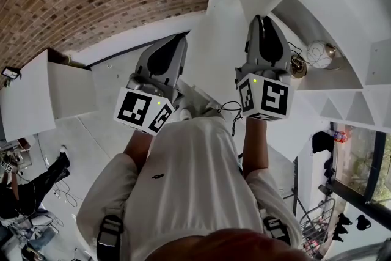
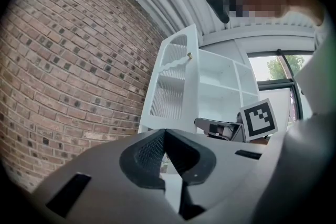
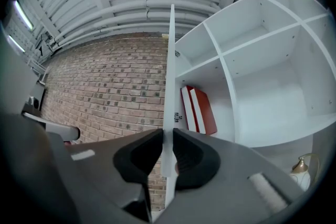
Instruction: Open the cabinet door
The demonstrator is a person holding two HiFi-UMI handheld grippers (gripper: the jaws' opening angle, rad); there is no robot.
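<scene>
A brick wall fills the left of the left gripper view, and a ribbed grey ceiling runs overhead. Two red books lean side by side, touching. A brass ornament sits low at the right. Green trees show through a window.

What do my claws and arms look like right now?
The left claw and right claw are grey moulded shells with black textured pads. Each carries a white cube of black square markers with a small green light. A thin black cable hangs by the right cube. The shirt is white, forearms uncovered.
</scene>
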